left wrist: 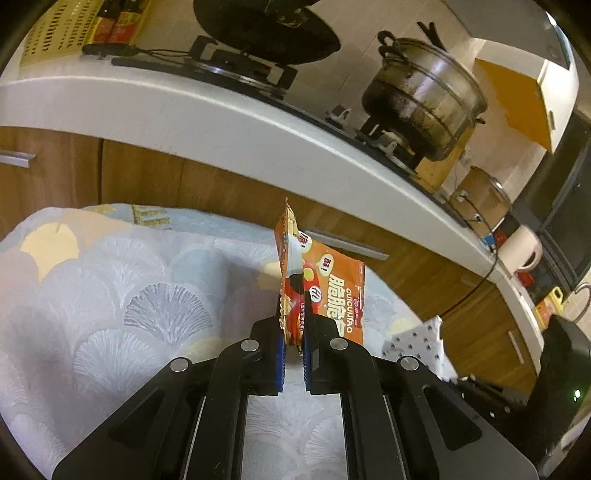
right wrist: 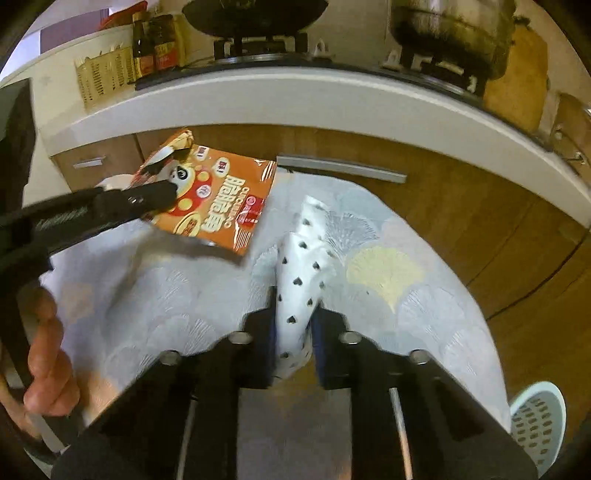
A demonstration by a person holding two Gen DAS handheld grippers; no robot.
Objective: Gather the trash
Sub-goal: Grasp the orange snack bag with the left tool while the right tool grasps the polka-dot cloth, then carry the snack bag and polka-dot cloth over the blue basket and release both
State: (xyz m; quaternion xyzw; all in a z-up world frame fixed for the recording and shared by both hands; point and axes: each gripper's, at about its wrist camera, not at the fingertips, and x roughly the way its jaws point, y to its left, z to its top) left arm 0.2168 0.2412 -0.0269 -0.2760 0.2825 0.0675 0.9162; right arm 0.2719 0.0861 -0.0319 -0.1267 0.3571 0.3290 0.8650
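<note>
My left gripper (left wrist: 294,334) is shut on an orange snack wrapper (left wrist: 332,291) and holds it upright above the table with the pale fan-pattern cloth (left wrist: 110,295). The same wrapper (right wrist: 218,206) and the left gripper (right wrist: 162,192) show at the upper left of the right wrist view. My right gripper (right wrist: 293,343) is shut on a white wrapper with small black hearts (right wrist: 301,273), held above the cloth (right wrist: 406,295). That white wrapper also shows at the right in the left wrist view (left wrist: 417,343).
A white kitchen counter (left wrist: 221,110) runs behind the table with a black wok (left wrist: 266,29), a steel pot (left wrist: 424,92) on the stove, sauce bottles (right wrist: 155,48) and a white kettle (left wrist: 522,251). Wooden cabinet doors (right wrist: 461,206) stand below. A pale slipper (right wrist: 537,421) is at the lower right.
</note>
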